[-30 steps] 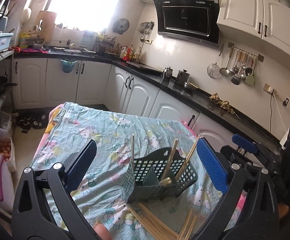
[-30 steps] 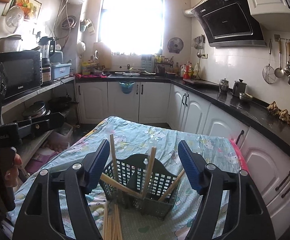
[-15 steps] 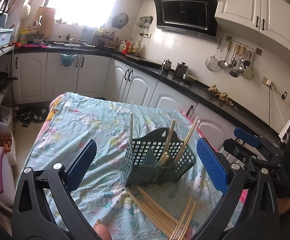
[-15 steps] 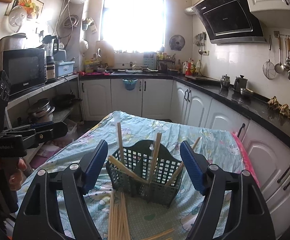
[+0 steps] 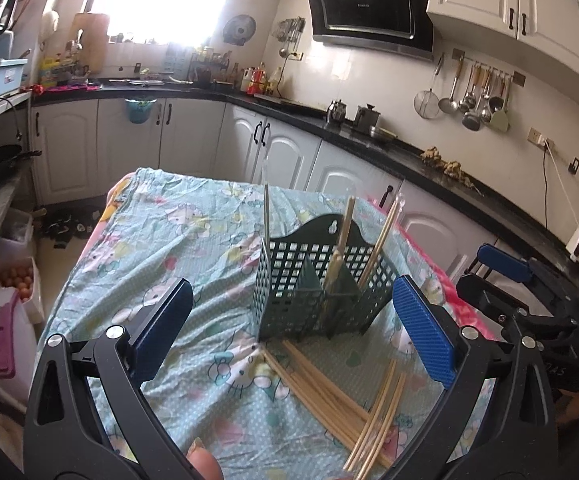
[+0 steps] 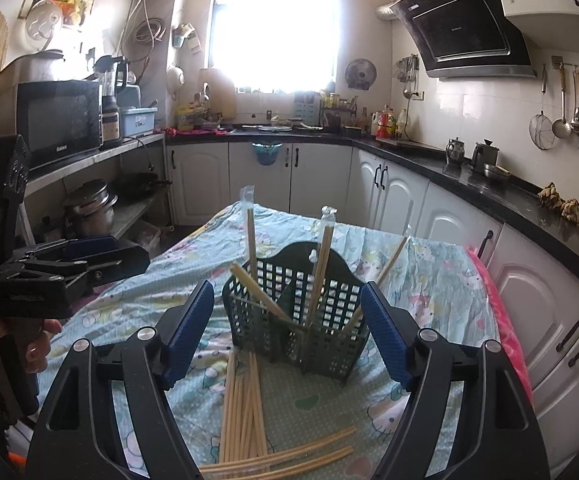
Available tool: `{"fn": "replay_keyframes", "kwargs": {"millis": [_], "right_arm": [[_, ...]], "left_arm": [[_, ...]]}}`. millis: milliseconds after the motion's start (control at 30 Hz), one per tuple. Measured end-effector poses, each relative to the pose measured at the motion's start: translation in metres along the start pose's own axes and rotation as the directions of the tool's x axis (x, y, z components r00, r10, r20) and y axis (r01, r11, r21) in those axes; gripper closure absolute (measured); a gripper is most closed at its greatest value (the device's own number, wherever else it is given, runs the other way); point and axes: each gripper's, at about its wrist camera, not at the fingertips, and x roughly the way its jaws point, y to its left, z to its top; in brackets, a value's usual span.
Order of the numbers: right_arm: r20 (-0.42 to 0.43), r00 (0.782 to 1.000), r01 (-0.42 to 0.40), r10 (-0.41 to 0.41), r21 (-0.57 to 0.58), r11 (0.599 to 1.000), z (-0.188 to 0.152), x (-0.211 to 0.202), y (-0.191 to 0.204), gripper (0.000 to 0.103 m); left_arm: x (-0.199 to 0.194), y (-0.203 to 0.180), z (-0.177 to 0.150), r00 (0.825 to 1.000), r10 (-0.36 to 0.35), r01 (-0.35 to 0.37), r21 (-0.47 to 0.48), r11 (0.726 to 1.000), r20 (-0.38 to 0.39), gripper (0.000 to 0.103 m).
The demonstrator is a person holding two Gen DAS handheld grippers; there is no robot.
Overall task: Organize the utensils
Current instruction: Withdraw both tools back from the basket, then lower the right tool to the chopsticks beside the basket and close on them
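Observation:
A dark green mesh utensil basket (image 5: 321, 280) stands on the cloth-covered table (image 5: 177, 248); it also shows in the right wrist view (image 6: 301, 320). Several wooden chopsticks stand in its compartments (image 6: 321, 264). Several loose chopsticks (image 5: 341, 404) lie on the cloth in front of it (image 6: 245, 404). My left gripper (image 5: 293, 336) is open and empty, raised before the basket. My right gripper (image 6: 287, 336) is open and empty, also before the basket. The left gripper shows at the left of the right wrist view (image 6: 69, 268), and the right gripper at the right of the left wrist view (image 5: 505, 280).
White kitchen cabinets with a black counter (image 5: 369, 136) run behind and to the right of the table. A shelf with a microwave (image 6: 61, 120) and pots (image 6: 89, 208) stands at the left. Utensils hang on the wall (image 5: 473, 96). Floor boxes (image 5: 5, 320) sit left of the table.
Both grippers have drawn back and up from the basket, so more of the loose chopsticks on the cloth shows. Both stay open and empty.

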Motion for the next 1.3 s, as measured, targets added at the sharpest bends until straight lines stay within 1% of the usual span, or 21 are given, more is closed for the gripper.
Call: {"fn": "replay_keyframes", "kwargs": {"millis": [233, 667, 933, 1167, 1300], "right_arm": [[-0.023, 1.0, 0.0, 0.0, 0.004, 1.0, -0.012, -0.003, 0.0, 0.03], [-0.082, 0.996, 0.038, -0.035, 0.045, 0.998, -0.043, -0.004, -0.017, 0.029], [-0.14, 0.989, 0.052, -0.043, 0.064, 0.997, -0.064, 0.002, -0.023, 0.029], [-0.19, 0.981, 0.045, -0.031, 0.068, 0.997, -0.081, 0.009, -0.025, 0.03], [-0.222, 0.975, 0.038, -0.019, 0.081, 0.996, -0.09, 0.017, -0.029, 0.03]], "left_arm": [[0.004, -0.002, -0.014, 0.999, 0.003, -0.003, -0.002, 1.0, -0.034, 0.011], [0.012, -0.001, -0.036, 0.996, 0.006, -0.007, -0.021, 1.0, -0.088, 0.011], [0.026, -0.002, -0.055, 0.99, 0.005, -0.008, -0.024, 1.0, -0.144, 0.011], [0.037, -0.003, -0.071, 0.982, -0.002, -0.002, -0.022, 1.0, -0.187, 0.011], [0.046, -0.003, -0.076, 0.976, -0.015, 0.007, -0.035, 0.999, -0.215, 0.011]]}}
